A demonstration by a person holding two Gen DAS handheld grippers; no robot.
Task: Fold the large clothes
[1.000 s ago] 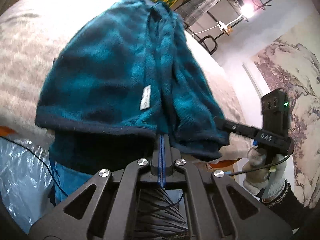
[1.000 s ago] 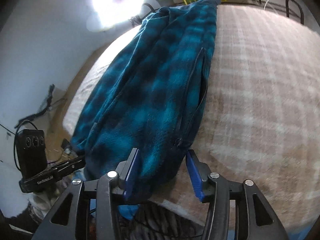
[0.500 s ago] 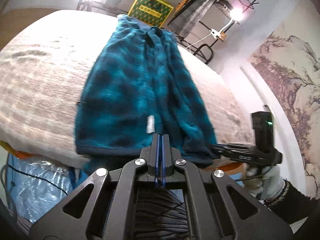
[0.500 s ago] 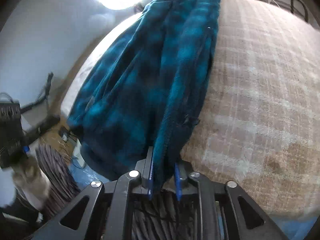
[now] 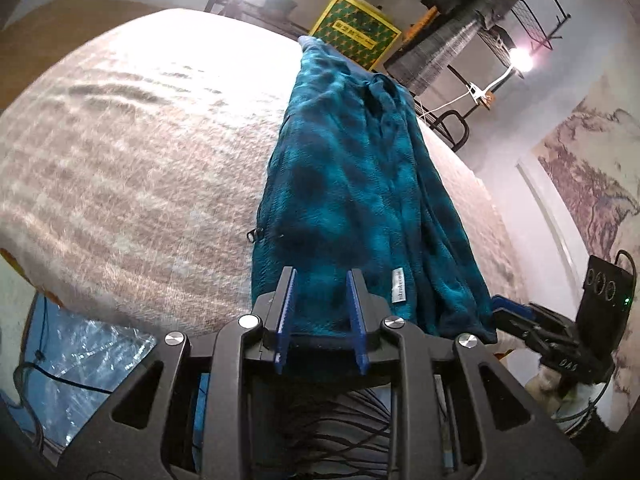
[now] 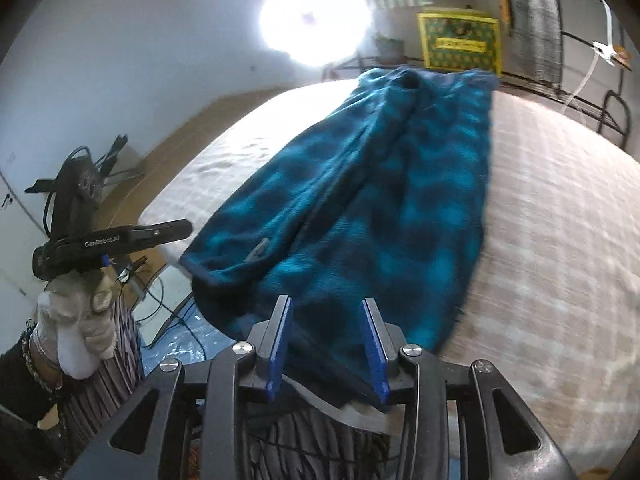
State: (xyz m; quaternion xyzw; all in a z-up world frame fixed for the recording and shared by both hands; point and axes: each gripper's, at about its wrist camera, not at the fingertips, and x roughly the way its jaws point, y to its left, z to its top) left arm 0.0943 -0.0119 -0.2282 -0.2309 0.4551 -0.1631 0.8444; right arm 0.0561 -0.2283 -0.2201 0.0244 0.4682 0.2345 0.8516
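A teal and dark plaid fleece jacket [image 5: 360, 208] lies lengthwise on the bed [image 5: 140, 184], folded narrow, collar at the far end. Its dark hem hangs over the near edge. My left gripper [image 5: 320, 276] is at the hem's left part, its jaws opening; the hem lies between the blue pads and they do not press it. My right gripper [image 6: 327, 304] is at the hem's right part, jaws also opening, fleece [image 6: 360, 208] loose between them. Each gripper shows in the other's view: the right gripper [image 5: 516, 318] and the left gripper [image 6: 168, 232], held by a white-gloved hand [image 6: 80, 320].
The bed wears a beige checked blanket [image 6: 560, 240]. Blue plastic sheeting [image 5: 88, 368] and cables lie on the floor by the near edge. A yellow-green box [image 5: 354, 32], metal racks [image 5: 452, 64] and bright lamps [image 6: 316, 20] stand beyond the far end.
The jacket has gone from lifted and bunched to lying stretched flat on the bed. Both grippers drew back toward the near edge, and their jaws, shut half a second ago, have parted.
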